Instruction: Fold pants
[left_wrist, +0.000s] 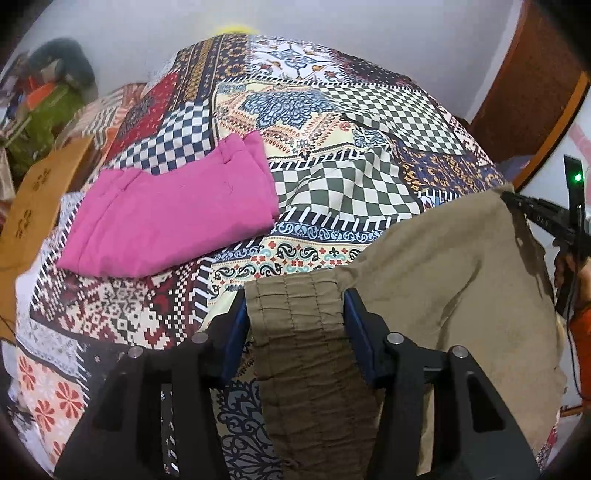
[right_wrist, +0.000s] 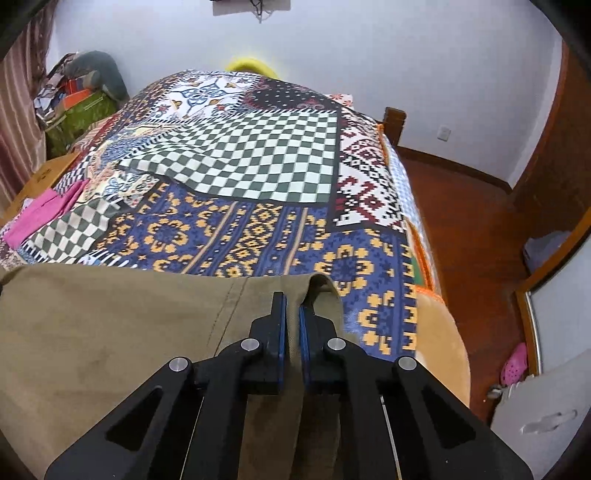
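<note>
item: khaki pants (left_wrist: 436, 258), held up over the near part of the patterned bedspread (left_wrist: 332, 110), spread between the two tools.
left gripper (left_wrist: 295, 314): jaws set fairly wide, with the gathered elastic waistband (left_wrist: 295, 332) bunched between the blue pads (left_wrist: 354, 325); it reads as holding the band, though the pads' contact is only partly visible.
right gripper (right_wrist: 292, 317): jaws narrow, pinched onto a thin fold of the khaki edge beside a seam (right_wrist: 221, 314).
reason for hold: two grips at opposite ends likely keep the cloth taut and level, ready to lay flat or double over.
other stock: pink pants (left_wrist: 170, 221), already folded, lying flat on the bedspread to the left, well apart from the khaki pair.
left wrist view only: the waistband, the whole pink stack, a cardboard box (left_wrist: 44, 199), the right tool's far grip.
right wrist view only: the wooden floor (right_wrist: 461, 221), the bed's right edge, a pink shoe (right_wrist: 513, 363); just a corner of pink cloth shows.
</note>
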